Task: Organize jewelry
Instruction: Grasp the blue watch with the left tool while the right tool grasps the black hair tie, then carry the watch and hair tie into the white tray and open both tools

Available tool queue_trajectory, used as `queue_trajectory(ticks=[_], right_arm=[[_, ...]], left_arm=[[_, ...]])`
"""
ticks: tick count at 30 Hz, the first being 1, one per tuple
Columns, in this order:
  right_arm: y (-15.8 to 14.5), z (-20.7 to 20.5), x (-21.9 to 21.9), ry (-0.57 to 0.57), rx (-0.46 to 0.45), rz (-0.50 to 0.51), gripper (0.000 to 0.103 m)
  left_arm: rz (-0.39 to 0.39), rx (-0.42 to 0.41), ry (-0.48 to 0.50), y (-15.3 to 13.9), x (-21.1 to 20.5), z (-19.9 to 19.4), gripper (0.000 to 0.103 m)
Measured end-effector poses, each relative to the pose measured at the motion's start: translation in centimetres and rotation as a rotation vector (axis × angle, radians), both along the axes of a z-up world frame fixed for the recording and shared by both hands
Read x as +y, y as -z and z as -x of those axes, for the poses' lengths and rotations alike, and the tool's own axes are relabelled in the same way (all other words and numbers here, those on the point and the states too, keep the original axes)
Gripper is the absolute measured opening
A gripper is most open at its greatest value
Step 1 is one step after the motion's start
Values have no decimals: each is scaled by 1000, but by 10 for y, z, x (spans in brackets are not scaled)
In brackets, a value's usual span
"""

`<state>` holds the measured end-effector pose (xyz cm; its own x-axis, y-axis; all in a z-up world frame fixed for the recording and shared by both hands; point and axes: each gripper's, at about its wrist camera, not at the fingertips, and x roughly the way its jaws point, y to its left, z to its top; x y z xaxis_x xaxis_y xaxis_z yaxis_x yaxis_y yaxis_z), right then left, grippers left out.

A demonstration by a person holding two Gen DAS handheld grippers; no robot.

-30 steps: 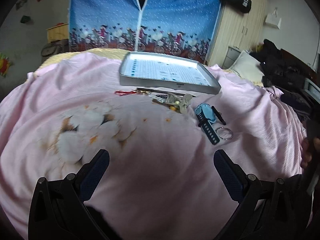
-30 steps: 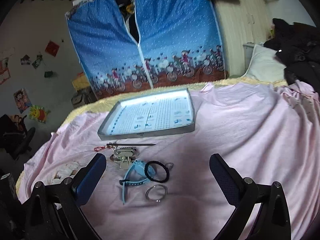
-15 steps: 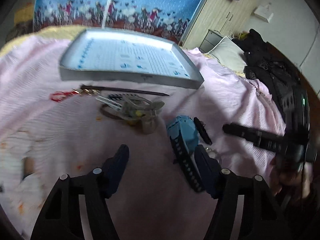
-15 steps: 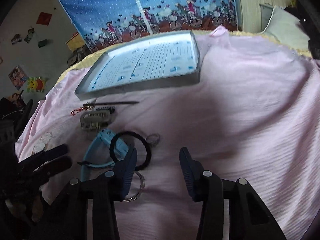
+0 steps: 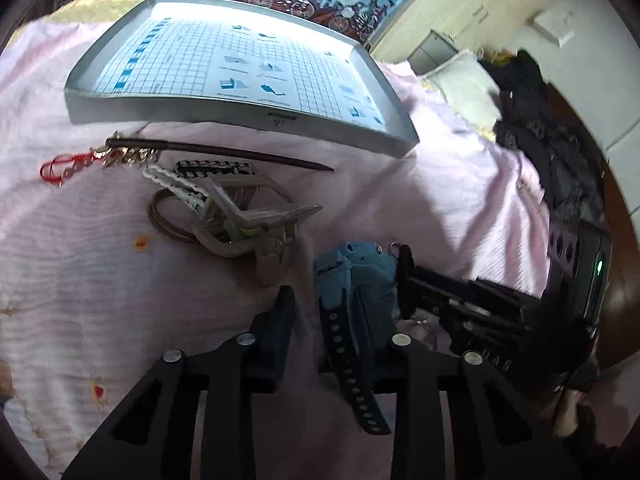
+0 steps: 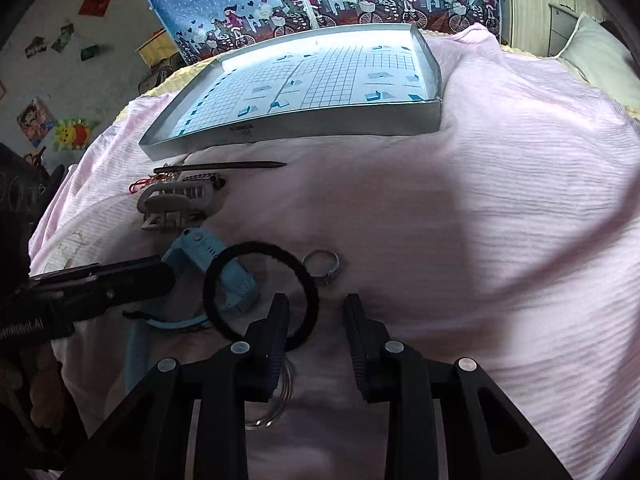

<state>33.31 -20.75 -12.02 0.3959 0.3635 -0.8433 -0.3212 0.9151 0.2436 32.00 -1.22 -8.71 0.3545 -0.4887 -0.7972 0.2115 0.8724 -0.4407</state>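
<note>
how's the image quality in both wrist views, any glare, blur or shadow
Left wrist view: glare washes out the far part of the tray; right edge is motion-smeared; strong fisheye bending. Right wrist view: a broad shadow lies across the pink sheet, the tray bottom glares too, and the small ring stays fairly sharp.

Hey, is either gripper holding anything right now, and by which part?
Nothing is held. The left gripper straddles the blue watch's strap, jaws apart; the right gripper is open over the black hair tie's rim.

light blue watch (image 5: 360, 280), pink sheet (image 6: 500, 220)
</note>
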Motion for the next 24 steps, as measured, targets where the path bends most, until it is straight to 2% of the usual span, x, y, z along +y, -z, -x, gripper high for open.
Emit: queue_trajectory(ticks=[1,2,4,9,14,18,20,24], right_arm=[[1,-1,0,3,0,-3,24],[1,-2,-1,7,-2,-3,17],[1,-2,-3,14,-3,-16,7],[-6,-2,-14,53,-2,-103,6],[-24,4,-25,86,-67,-181,6],[-38,6,-29,126,-136,-202,6],[-44,1,-28,147,-183,-197,6],[-57,-35,-22,210,-239,-223,6]], left_arm=[[-22,-5,9,-1,-3,0,17],[-31,-8,16,-2,-5,1,9],[-60,-18,16,-6,-8,4,7],[-90,-22,-9,-11,-7,10,4],[-90,-29,-62,-20,-3,18,3],[-68,-62,-96,-37,-4,18,3],[-60,-89,-116,-47,-4,14,3],[-46,-156,-185,-67,1,-7,3]])
